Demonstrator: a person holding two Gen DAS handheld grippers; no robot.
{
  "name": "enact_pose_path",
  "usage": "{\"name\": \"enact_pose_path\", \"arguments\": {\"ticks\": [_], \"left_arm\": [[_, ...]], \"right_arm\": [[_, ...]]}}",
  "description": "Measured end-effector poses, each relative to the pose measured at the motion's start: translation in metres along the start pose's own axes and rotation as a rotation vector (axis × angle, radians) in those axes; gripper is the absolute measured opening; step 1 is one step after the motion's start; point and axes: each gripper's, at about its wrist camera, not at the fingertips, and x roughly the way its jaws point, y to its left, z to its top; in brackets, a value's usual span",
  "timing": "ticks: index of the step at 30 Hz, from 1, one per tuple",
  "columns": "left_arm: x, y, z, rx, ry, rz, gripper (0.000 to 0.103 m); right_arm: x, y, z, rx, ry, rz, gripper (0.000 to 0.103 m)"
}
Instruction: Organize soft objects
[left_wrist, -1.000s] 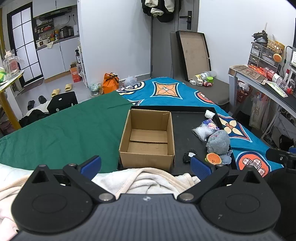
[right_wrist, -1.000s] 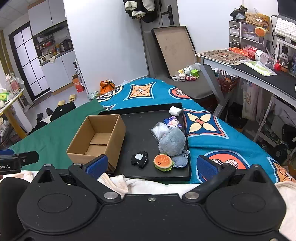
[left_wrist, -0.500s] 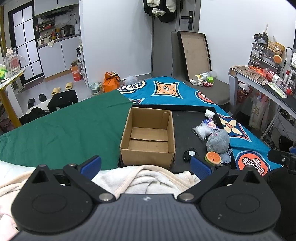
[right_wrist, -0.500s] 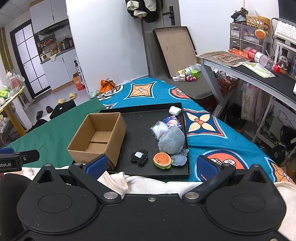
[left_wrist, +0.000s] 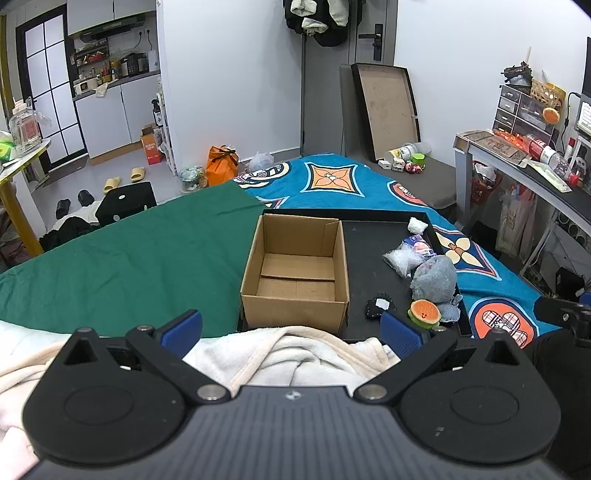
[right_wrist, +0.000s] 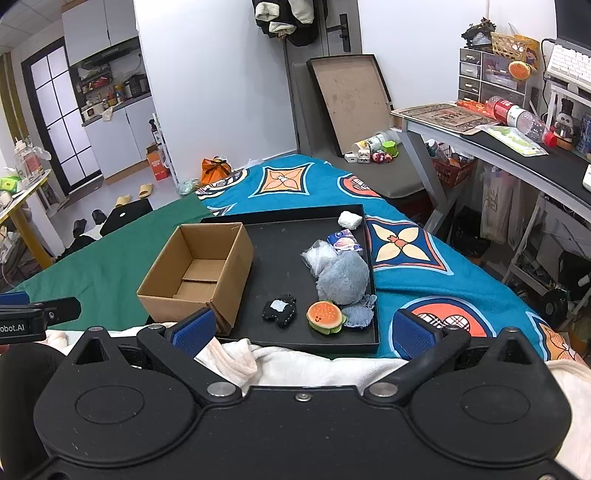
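Soft toys, among them a grey plush (right_wrist: 344, 275) and a burger plush (right_wrist: 325, 316), lie on a black tray (right_wrist: 284, 254) beside an apparently empty cardboard box (right_wrist: 201, 275); left gripper (left_wrist: 291, 328) and right gripper (right_wrist: 303, 330) hover wide open, holding nothing.

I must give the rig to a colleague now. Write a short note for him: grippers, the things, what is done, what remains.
Left gripper: open, holding nothing.
Right gripper: open, holding nothing.
Both hang over the white towel, short of the black tray.
Cardboard box: at the tray's left end, nothing inside.
On the tray, right half: burger plush, black plush, grey plush, plastic bags, white wad.
Done: nothing boxed yet.
Left: probably move every soft item into the box.
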Motion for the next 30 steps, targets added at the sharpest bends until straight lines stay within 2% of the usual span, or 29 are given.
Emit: {"name": "enact_pose_path", "arguments": {"ticks": [30], "left_arm": [[0.0023, -0.0033, -0.0032, 0.016, 0.002, -0.001, 0.102]], "right_arm": [[-0.0013, -0.0069, -0.0019, 0.006, 0.001, 0.008, 0.103]]}}
